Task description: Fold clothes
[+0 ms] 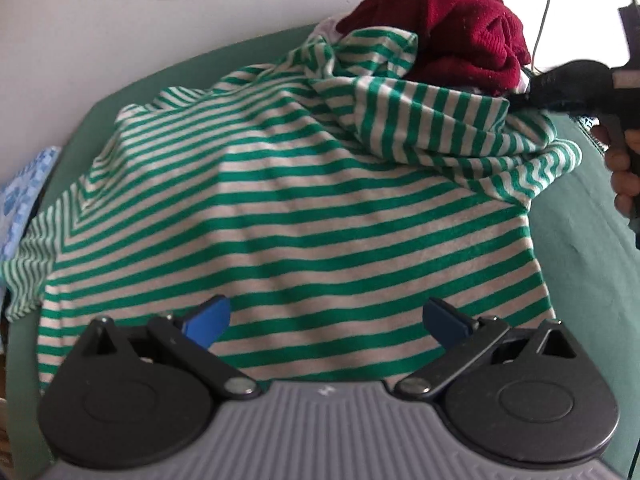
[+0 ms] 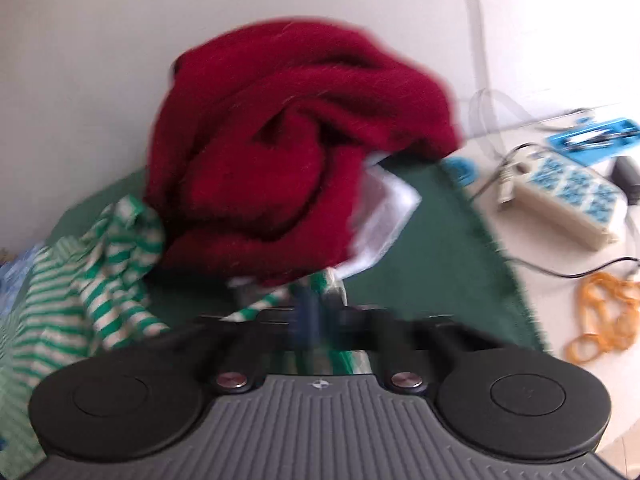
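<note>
A green-and-white striped shirt [image 1: 280,208] lies spread over the green table cover [image 1: 592,264], its far end bunched up against a dark red knit garment [image 1: 448,28]. My left gripper [image 1: 326,318] hovers open over the shirt's near hem, nothing between its blue pads. My right gripper [image 1: 520,98] comes in from the right, held by a hand [image 1: 622,164], and is shut on a fold of the striped shirt. In the right wrist view the right gripper [image 2: 316,312] is blurred, with striped cloth [image 2: 256,310] pinched in its closed jaws, below the red garment [image 2: 280,152].
A white cloth [image 2: 384,208] pokes out under the red garment. Right of the green cover [image 2: 440,264] the pale table holds a power strip [image 2: 568,204], cables, orange rubber bands [image 2: 604,312] and a blue tray [image 2: 596,138]. A blue patterned cloth [image 1: 24,196] lies at left. A white wall stands behind.
</note>
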